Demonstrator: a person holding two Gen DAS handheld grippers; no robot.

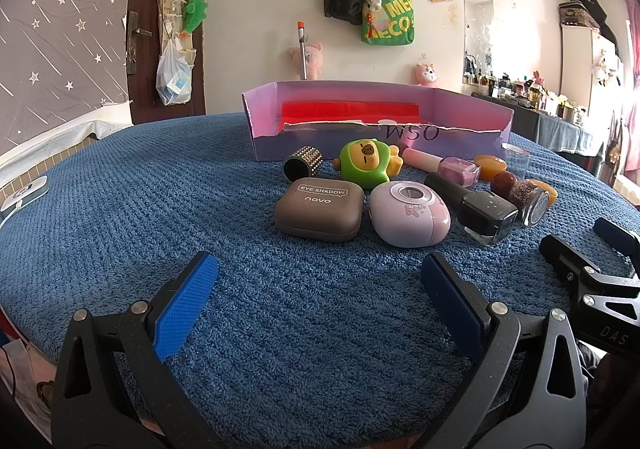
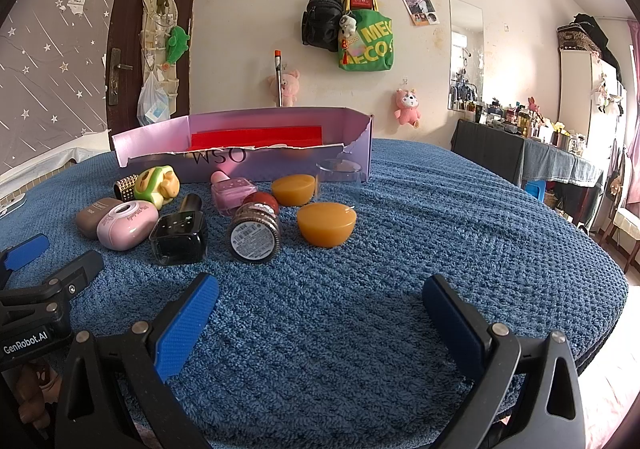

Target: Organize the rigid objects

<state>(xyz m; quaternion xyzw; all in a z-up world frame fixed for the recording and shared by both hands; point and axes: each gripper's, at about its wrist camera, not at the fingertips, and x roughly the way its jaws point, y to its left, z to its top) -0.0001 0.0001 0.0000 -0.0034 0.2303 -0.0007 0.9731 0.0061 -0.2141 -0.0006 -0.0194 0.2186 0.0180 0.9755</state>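
Observation:
A cluster of small items lies on the blue towel in front of a purple box (image 1: 472, 99) (image 2: 280, 117) with a red insert. In the left wrist view: a brown eye shadow case (image 1: 320, 214), a pink oval case (image 1: 408, 217), a green toy (image 1: 366, 163), a studded cylinder (image 1: 304, 165), a black polish bottle (image 1: 476, 211). In the right wrist view: a glitter jar (image 2: 254, 235), an orange half-dome (image 2: 326, 224), a clear cup (image 2: 338, 181). My left gripper (image 1: 320, 303) is open, empty, short of the cases. My right gripper (image 2: 320, 323) is open, empty, short of the orange dome.
The round table's blue towel (image 1: 120, 209) drops off at the right edge (image 2: 600, 269). A white device (image 1: 24, 195) lies at the far left. A dresser with bottles (image 2: 520, 137) stands at the right; a door (image 1: 144, 29) is at the back left.

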